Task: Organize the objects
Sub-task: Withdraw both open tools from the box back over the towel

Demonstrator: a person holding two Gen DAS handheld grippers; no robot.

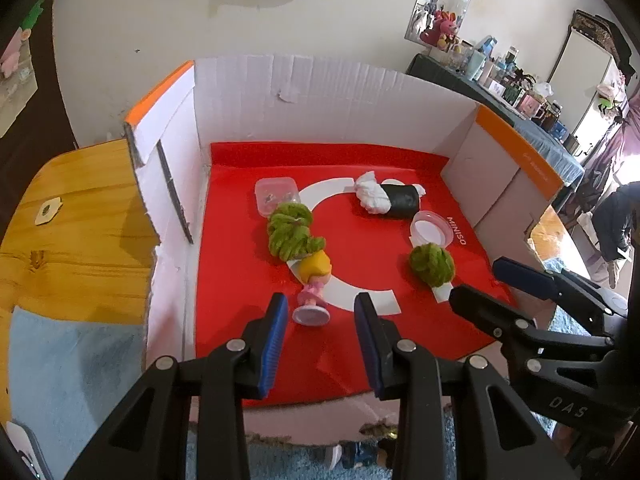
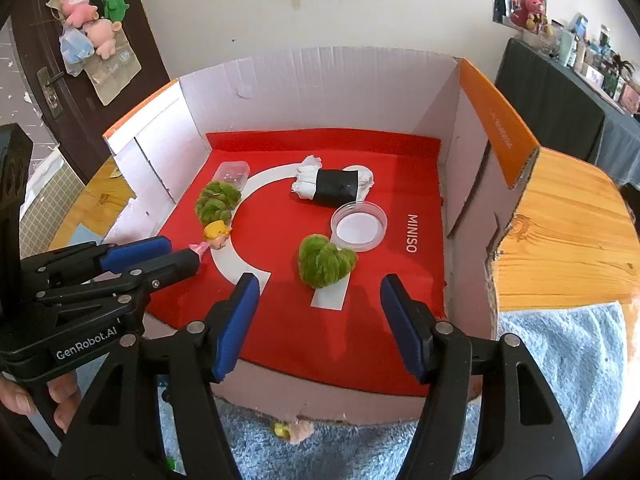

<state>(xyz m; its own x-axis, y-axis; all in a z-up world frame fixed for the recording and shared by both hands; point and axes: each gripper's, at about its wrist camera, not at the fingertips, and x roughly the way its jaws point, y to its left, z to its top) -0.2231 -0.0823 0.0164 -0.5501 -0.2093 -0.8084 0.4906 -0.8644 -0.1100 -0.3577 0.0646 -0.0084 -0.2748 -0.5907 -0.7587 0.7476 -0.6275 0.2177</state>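
A small doll (image 1: 314, 280) with yellow hair and a pink dress lies on the red mat (image 1: 340, 156) inside a cardboard box. Its round base sits between the fingers of my left gripper (image 1: 321, 304), which is open, pads clear of it. My right gripper (image 2: 320, 284) is open just short of a green fuzzy ball (image 2: 326, 260), nothing between its fingers. Further in are a larger green fuzzy clump (image 2: 216, 202), a round clear dish (image 2: 359, 227), a rectangular clear tub (image 2: 233, 172) and a black-and-white roll plush (image 2: 334, 186).
White cardboard walls (image 2: 320, 80) with orange-edged flaps ring the mat on three sides. The box stands on a wooden table (image 2: 560, 232). Blue fluffy cloth (image 2: 560, 360) lies in front, with a small figure (image 2: 290, 430) under the box's front edge. A hand (image 2: 24, 400) grips the left tool.
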